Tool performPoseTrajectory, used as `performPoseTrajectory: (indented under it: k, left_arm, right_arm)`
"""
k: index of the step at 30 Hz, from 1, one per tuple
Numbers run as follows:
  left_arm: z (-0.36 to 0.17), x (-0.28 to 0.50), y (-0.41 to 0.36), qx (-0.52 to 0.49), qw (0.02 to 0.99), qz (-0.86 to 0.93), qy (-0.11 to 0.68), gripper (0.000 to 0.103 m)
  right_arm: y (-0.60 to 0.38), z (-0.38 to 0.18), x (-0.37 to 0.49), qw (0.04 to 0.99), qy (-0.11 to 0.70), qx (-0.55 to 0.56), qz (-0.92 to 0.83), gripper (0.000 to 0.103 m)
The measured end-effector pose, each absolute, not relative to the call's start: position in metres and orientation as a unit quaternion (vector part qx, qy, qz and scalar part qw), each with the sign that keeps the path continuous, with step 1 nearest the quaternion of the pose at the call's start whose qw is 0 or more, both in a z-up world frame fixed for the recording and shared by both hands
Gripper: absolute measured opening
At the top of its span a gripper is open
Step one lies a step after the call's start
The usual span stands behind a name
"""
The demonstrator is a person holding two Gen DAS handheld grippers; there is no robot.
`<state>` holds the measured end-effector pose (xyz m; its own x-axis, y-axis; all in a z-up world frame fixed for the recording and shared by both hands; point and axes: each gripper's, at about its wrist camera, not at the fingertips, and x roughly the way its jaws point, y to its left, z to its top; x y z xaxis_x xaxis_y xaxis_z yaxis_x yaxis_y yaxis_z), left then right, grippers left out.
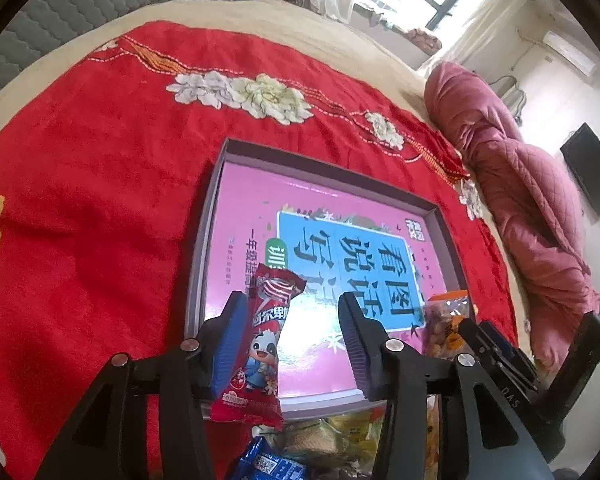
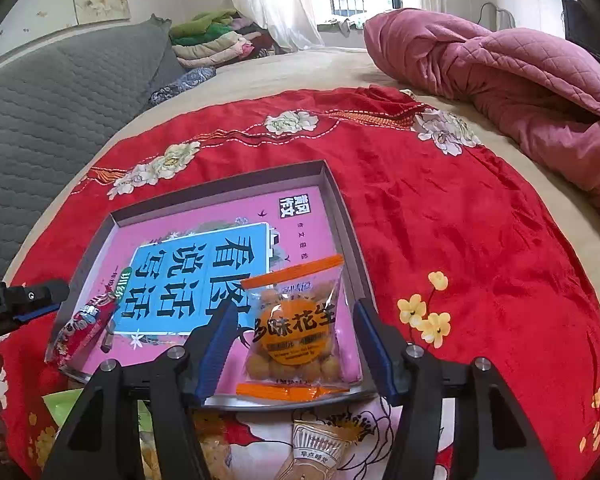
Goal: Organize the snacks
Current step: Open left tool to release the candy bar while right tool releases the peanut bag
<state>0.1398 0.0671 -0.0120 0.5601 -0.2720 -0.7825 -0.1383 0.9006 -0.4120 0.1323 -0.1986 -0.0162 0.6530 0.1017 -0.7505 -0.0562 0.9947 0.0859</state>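
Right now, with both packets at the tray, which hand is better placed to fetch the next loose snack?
Right, probably. The right gripper stands open over the peanut packet in the tray, with a beige snack just below. The left gripper's blue pad looks against the red packet.

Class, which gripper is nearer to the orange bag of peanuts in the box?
Right. The right gripper has the peanut bag between its open fingers; the left gripper is at the box's other near corner, around a red snack packet.
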Motion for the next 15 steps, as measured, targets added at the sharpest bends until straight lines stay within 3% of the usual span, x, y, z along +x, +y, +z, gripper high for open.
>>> performPoseTrajectory:
  k: [3, 7, 15]
  left_arm:
    - [-0.007, 0.138, 0.071, -0.223, 0.857, -0.037, 0.463, 0.050]
    - [0.002, 0.136, 0.078, -0.227, 0.860, -0.034, 0.455, 0.059]
    - [0.011, 0.127, 0.088, -0.227, 0.862, -0.023, 0.453, 0.060]
  right_arm:
    - [-0.200, -0.013, 0.131, 0.910, 0.411, 0.031, 0.044, 0.063]
    - [-0.202, -0.007, 0.128, 0.912, 0.406, 0.033, 0.045, 0.064]
    - [-0.205, 0.010, 0.120, 0.918, 0.391, 0.043, 0.053, 0.070]
